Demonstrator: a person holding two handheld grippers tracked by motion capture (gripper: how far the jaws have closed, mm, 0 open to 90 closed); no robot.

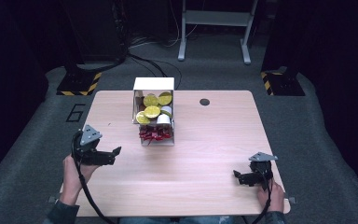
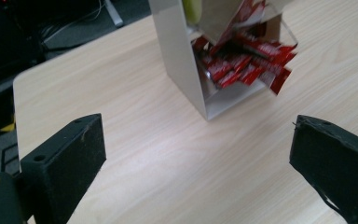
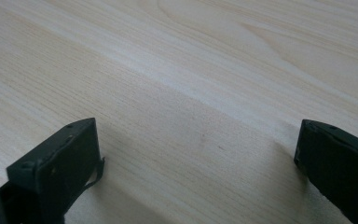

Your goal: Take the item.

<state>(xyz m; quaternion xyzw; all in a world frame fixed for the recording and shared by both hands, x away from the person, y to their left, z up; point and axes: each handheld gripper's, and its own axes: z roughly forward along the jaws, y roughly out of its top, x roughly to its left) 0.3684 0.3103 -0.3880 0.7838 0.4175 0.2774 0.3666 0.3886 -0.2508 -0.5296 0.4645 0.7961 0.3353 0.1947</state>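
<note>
Box stands on the tabletop at its far edge, left of centre. Inside: round lids in the rear part, packets in the near part. Small hole in the tabletop right of the box. Left tongs near-left of the box, pointing toward the packets; right tongs at the near right, well apart from the box.

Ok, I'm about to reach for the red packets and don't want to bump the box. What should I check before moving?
1. Left gripper open: ok, jaws wide apart, nothing between them.
2. Right gripper open: ok, bare table between the jaws.
3. Red packets reachable: ok, they spill out of the box's open front.
4. Path from left gripper to box: ok, bare table between.
5. Box steady: cannot tell.
6. Yellow-lidded cups secure: cannot tell.
</note>
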